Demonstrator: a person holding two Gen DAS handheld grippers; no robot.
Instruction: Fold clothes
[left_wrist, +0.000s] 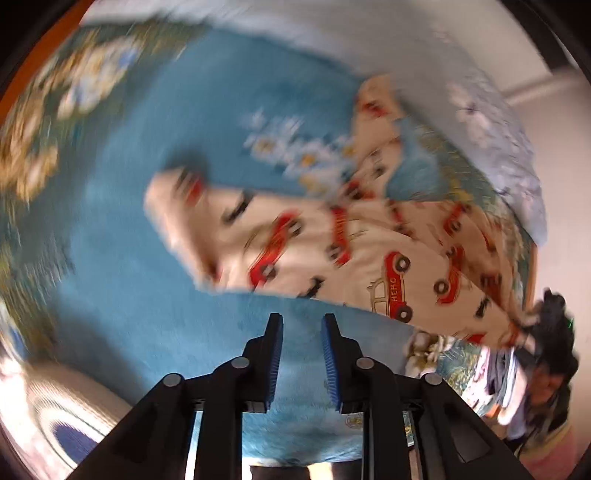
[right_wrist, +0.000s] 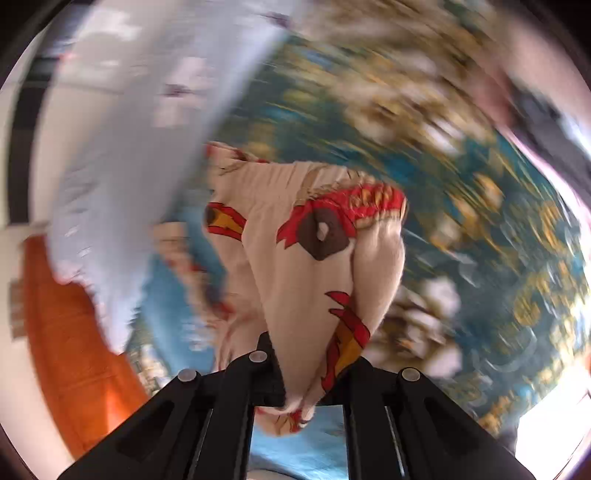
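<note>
A cream garment printed with red cars (left_wrist: 332, 243) lies stretched across a blue bedspread (left_wrist: 166, 240), running from the middle to the right edge of the left wrist view. My left gripper (left_wrist: 302, 325) is open and empty, just short of the garment's near edge. My right gripper (right_wrist: 314, 354) is shut on the cream garment (right_wrist: 306, 266), which bunches up between its jaws and hides the fingertips. In the left wrist view the right gripper (left_wrist: 546, 325) shows dark at the garment's far right end. Both views are blurred by motion.
The bedspread has a green and gold flowered border (right_wrist: 461, 184). A pale blue flowered pillow or quilt (left_wrist: 498, 122) lies at the far side. A stack of folded clothes (left_wrist: 495, 380) sits at the right. An orange bed frame (right_wrist: 66, 332) shows at the left.
</note>
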